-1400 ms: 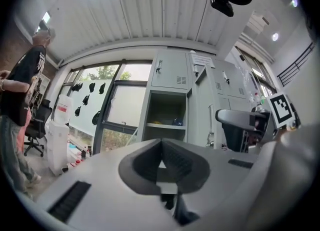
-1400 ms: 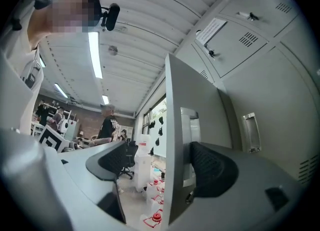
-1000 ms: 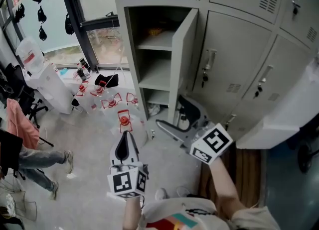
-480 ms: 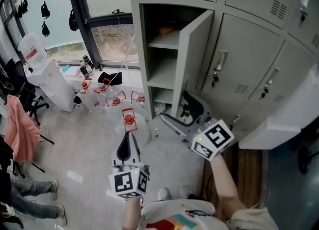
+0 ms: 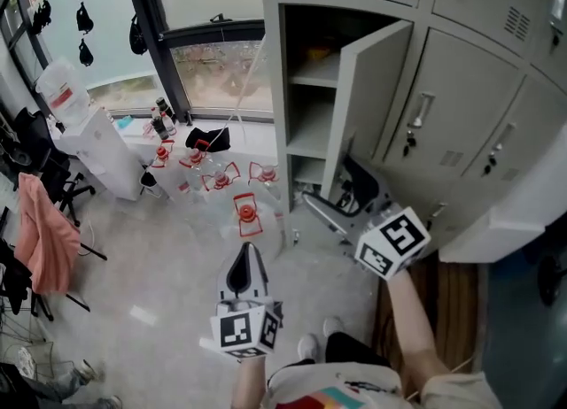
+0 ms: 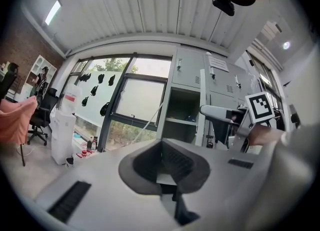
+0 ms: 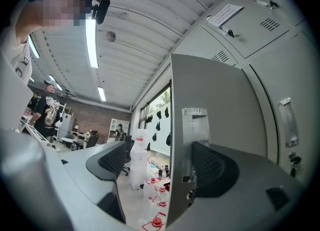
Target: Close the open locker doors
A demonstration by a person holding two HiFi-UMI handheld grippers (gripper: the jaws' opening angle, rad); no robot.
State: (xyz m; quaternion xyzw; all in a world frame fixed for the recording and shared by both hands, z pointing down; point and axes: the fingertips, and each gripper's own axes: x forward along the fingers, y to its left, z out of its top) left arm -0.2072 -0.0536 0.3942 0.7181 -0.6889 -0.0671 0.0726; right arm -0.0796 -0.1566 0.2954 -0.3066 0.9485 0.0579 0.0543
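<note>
Window [image 5: 213, 71] spans 10 to 12 o'clock, dark frame. Black shapes [image 5: 85, 25] hang on the glass at 10. White water dispenser [image 5: 93, 146] at 9, clear jug on top. Cluster of red-capped bottles [image 5: 217, 177] on the grey floor [image 5: 151, 257] just left of centre, below the sill; black bag [image 5: 210, 139] at its far edge. Pink cloth [image 5: 49, 243] draped over a chair at 8 o'clock.
</note>
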